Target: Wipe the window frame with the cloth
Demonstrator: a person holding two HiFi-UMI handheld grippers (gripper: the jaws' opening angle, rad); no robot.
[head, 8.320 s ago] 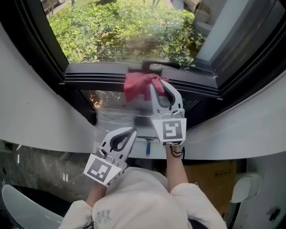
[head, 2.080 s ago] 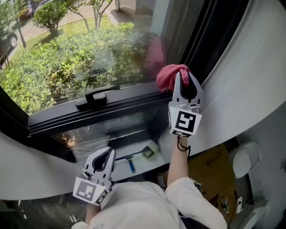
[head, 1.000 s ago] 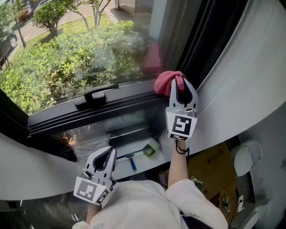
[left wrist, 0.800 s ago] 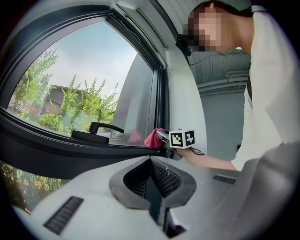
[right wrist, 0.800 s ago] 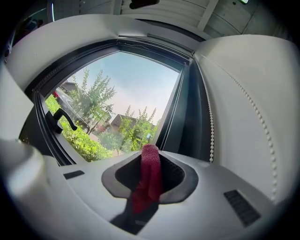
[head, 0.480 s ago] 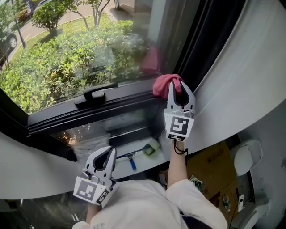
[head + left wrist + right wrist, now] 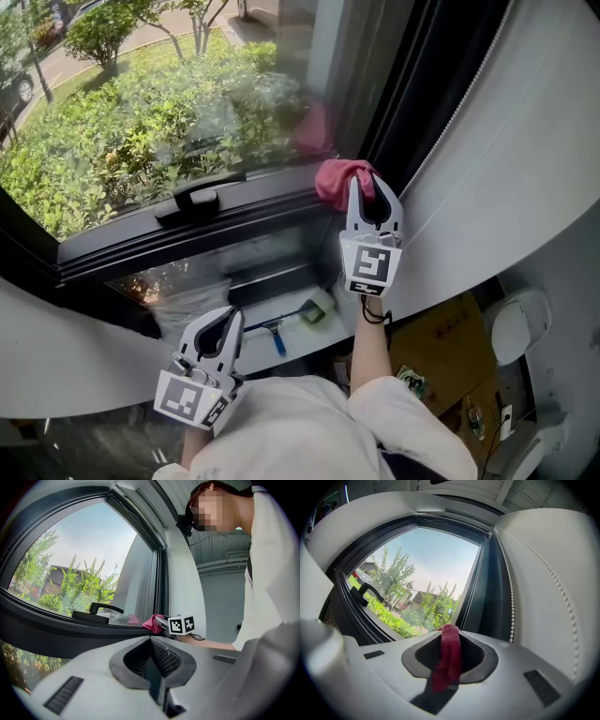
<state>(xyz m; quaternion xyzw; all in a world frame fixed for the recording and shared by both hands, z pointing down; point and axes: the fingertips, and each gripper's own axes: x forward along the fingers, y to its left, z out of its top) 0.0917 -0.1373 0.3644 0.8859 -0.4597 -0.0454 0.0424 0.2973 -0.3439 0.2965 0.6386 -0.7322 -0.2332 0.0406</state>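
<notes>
1. Head view only: a blue-handled squeegee [image 7: 278, 331] lies on the sill below the dark metal window frame [image 7: 234, 223]. Right gripper view only: a white bead chain [image 7: 511, 603] hangs down the blind's edge. Left gripper view only: the person's torso, plus the other gripper side-on.
2. Count: 2 grippers, 1 red woven cloth [image 7: 333, 182], 1 black lever handle [image 7: 192, 197] on the frame's bottom rail, 1 squeegee.
3. Right gripper [image 7: 366, 184]: forearm stretched out fwd, jaws pointing at the frame's lower right corner and pinching the cloth. The cloth runs down btw them, its bunched end past the tips and against the corner where bottom rail meets upright.
4. Left gripper [image 7: 225, 317]: held low, close to the body, aimed up at the window, well apart from the frame. Its jaws are pressed together w/ nothing btw them.
</notes>
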